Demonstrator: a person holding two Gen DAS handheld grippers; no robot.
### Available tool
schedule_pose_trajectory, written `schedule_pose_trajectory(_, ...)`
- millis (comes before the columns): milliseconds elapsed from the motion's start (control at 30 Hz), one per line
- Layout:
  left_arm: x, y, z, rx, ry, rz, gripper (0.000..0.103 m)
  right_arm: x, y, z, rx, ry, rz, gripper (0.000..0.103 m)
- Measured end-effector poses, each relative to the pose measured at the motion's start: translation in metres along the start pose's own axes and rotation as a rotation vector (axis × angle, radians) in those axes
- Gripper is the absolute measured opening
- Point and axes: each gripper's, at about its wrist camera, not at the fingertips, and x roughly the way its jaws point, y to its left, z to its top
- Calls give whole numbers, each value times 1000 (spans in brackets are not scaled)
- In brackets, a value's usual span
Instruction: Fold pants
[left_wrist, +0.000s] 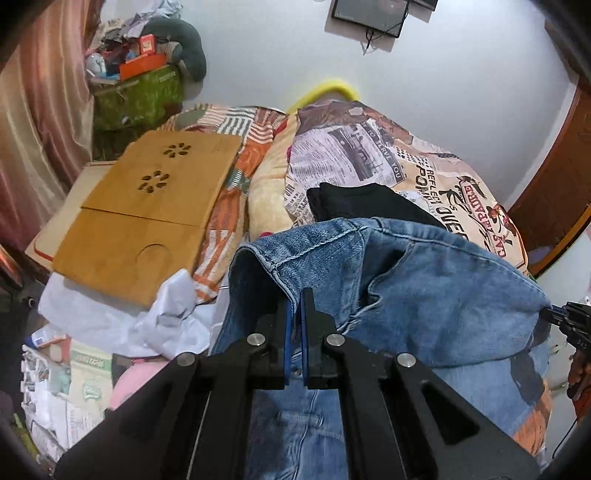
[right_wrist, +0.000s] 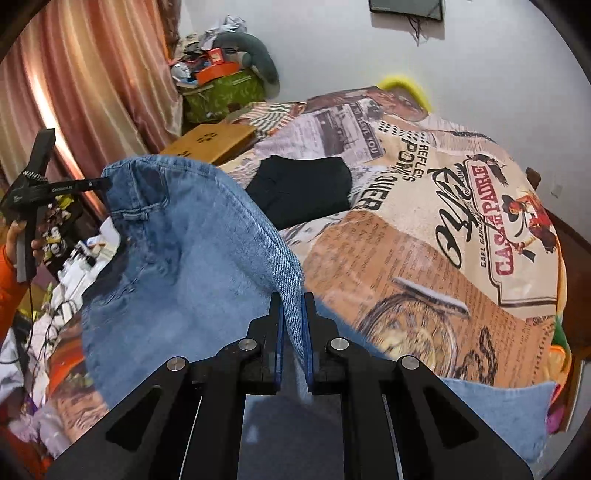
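Note:
A pair of blue denim jeans (left_wrist: 424, 288) hangs stretched in the air between my two grippers, above the bed. My left gripper (left_wrist: 295, 299) is shut on one end of the waistband. My right gripper (right_wrist: 293, 302) is shut on the other end of the jeans (right_wrist: 184, 258). The right gripper also shows at the right edge of the left wrist view (left_wrist: 554, 312), and the left gripper shows at the left of the right wrist view (right_wrist: 105, 181). The legs hang down toward the bed.
The bed carries a newspaper-print bedspread (right_wrist: 443, 229) with a folded black garment (right_wrist: 303, 192) lying on it. A wooden lap desk (left_wrist: 147, 206) lies at the bed's left side. White cloth and clutter (left_wrist: 122, 317) lie on the left. Pink curtains (right_wrist: 92, 92) hang behind.

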Motion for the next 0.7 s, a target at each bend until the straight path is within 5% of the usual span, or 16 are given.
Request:
schedule_pose_trajectory(333,-44,18,-59,-7,2,19,3,-19,34,-50,-6,12,19,8)
schedule_pose_trajectory(700,-50,25,-128,-4,114,54,4,-9,53,-99,92,47,30,9)
